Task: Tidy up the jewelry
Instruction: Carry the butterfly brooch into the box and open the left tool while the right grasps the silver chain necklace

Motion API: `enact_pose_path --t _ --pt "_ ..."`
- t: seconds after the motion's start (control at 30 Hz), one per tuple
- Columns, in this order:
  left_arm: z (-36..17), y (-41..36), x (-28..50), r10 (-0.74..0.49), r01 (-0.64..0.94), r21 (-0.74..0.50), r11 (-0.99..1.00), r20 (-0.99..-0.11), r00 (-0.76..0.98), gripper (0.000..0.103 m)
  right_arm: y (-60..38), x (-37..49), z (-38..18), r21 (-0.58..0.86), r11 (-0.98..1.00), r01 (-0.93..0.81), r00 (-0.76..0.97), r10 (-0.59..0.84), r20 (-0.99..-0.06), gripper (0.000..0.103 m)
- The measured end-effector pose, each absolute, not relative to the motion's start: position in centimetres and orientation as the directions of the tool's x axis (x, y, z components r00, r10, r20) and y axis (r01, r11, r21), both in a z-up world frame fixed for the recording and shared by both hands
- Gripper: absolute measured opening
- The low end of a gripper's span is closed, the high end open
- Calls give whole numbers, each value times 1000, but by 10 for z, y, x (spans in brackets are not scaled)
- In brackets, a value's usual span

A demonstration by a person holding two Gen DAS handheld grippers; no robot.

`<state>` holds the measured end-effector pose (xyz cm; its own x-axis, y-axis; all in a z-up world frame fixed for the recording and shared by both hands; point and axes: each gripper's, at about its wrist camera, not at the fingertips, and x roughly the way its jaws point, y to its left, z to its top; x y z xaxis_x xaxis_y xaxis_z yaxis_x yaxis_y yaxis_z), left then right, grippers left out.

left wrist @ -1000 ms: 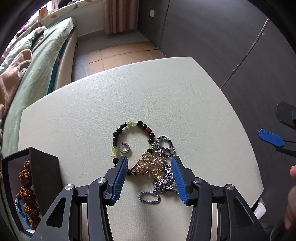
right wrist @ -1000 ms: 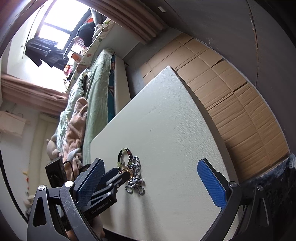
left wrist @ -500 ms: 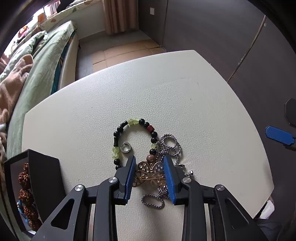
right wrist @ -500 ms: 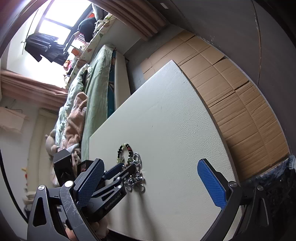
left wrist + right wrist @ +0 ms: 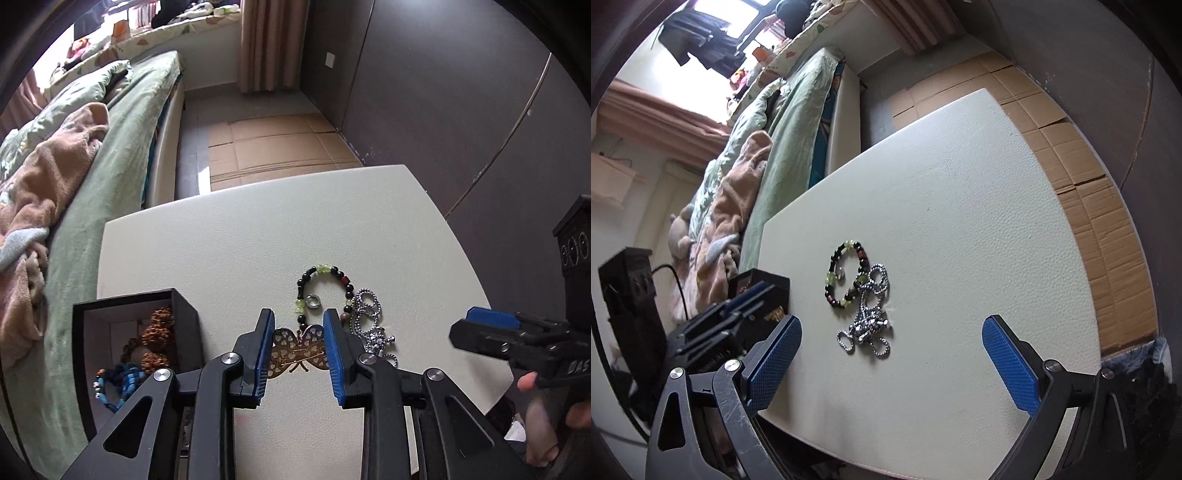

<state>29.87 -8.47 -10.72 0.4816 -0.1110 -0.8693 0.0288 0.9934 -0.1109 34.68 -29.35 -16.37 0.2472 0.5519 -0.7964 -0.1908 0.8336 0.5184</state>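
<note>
My left gripper (image 5: 298, 354) is shut on a gold butterfly brooch (image 5: 297, 350) and holds it lifted above the white table (image 5: 229, 236). A beaded bracelet (image 5: 322, 291) of black, green and red beads lies on the table with a small silver ring (image 5: 313, 300) inside it and a silver chain (image 5: 371, 325) beside it. The bracelet (image 5: 846, 273) and chain (image 5: 870, 317) also show in the right wrist view. My right gripper (image 5: 890, 362) is open and empty, hovering near the table's edge.
A black jewelry box (image 5: 129, 350) stands open at the table's left, holding brown beads and a blue bracelet. A bed (image 5: 92, 147) with green bedding lies left of the table. Cardboard covers the floor (image 5: 273, 147) beyond it.
My left gripper closed on the butterfly brooch and lifted it off the pile, moving back toward the box side. The right gripper stayed open and shifted slightly closer.
</note>
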Motion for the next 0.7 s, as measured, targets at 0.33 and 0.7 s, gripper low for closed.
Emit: enact_pose_path --t 0.33,0.7 --pt "-77 -42 271 -92 -24 -125 992 -839 537 28 -245 328 -188 497 821 -282 106 541 -834 71" --pt "-74 -5 252 -87 -76 -155 985 -825 558 28 -214 334 -196 420 861 -286 158 475 -866 60"
